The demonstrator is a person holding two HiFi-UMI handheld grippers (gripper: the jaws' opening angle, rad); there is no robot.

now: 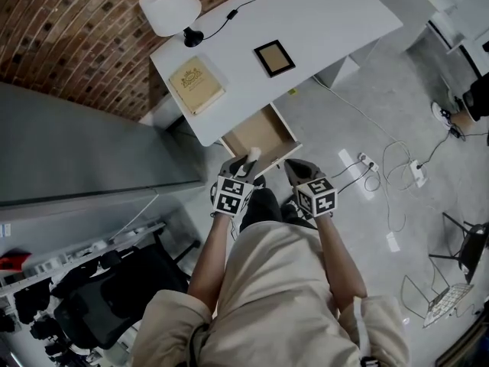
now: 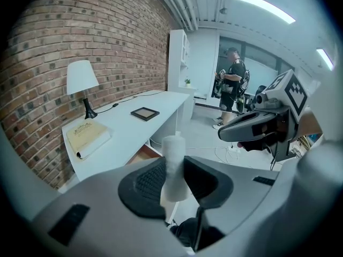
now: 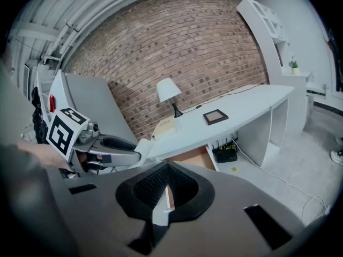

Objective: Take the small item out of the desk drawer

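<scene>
Standing before the white desk (image 1: 328, 21), the person holds both grippers near the open drawer (image 1: 260, 132). The left gripper (image 1: 244, 161) grips the item (image 2: 174, 165), a small white cylinder, between its two pads. The item stands upright and its top rises above the jaws. In the head view it shows just at the drawer's front edge, held in the air. The right gripper (image 1: 294, 168) is just beside the left one, its jaws closed together with nothing between them. On the desk lie a book (image 1: 196, 85) and a frame (image 1: 274, 57), and a lamp (image 1: 170, 6) stands at the corner.
</scene>
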